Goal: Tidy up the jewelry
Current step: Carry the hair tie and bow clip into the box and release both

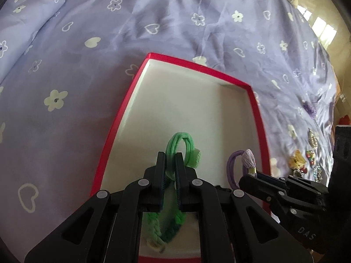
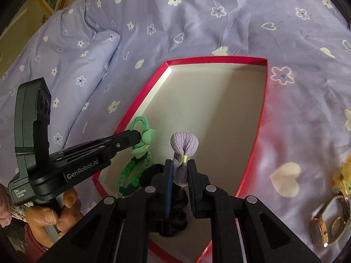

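Observation:
A red-rimmed box [image 1: 255,107] with a white inside lies on the lilac bedspread; it also shows in the right wrist view [image 2: 262,107]. My left gripper [image 1: 170,156] is shut on a green hair tie [image 1: 186,148] and holds it over the box's near end; the tie also shows in the right wrist view [image 2: 145,139]. My right gripper [image 2: 179,163] is shut on a purple hair tie [image 2: 183,146] with a gold band, beside the green one; it shows at right in the left wrist view [image 1: 246,160]. A braided green band [image 2: 131,175] and a dark hair tie [image 2: 175,217] lie in the box.
Several brooches and clips [image 1: 307,157] lie on the bedspread right of the box. A gold watch [image 2: 329,221] lies at the right edge of the right wrist view. A rolled duvet [image 2: 72,65] lies far left. The box's far half [image 2: 219,92] holds nothing.

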`<state>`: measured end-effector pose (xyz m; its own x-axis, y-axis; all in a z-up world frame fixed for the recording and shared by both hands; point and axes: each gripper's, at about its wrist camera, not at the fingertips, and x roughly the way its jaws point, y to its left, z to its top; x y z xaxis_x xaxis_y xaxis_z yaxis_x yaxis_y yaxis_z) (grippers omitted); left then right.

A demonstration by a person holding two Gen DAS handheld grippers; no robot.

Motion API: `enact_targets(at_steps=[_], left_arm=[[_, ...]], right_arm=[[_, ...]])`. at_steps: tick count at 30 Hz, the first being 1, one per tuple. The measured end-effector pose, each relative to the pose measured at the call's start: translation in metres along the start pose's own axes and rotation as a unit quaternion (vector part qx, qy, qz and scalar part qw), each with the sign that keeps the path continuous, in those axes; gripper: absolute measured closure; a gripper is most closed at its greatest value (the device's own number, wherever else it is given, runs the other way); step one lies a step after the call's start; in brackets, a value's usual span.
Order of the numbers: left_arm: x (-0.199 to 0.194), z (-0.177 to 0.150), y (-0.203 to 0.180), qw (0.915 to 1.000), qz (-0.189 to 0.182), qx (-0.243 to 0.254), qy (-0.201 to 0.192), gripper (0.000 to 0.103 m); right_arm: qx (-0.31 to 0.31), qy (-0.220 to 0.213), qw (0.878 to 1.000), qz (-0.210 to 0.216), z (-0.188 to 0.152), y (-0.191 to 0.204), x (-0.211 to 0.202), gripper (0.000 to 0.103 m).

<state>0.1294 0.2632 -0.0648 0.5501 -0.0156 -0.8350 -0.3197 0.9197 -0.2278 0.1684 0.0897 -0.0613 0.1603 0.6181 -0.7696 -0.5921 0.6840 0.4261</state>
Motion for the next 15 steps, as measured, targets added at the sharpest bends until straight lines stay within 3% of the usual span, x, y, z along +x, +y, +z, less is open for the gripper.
enact_targets(at_steps=[15], left_arm=[[0.021, -0.001, 0.010, 0.9996, 0.013, -0.012, 0.021, 0.091]], right_arm=[[-0.005, 0.031, 0.999, -0.017, 0.007, -0.003, 0.020, 0.085]])
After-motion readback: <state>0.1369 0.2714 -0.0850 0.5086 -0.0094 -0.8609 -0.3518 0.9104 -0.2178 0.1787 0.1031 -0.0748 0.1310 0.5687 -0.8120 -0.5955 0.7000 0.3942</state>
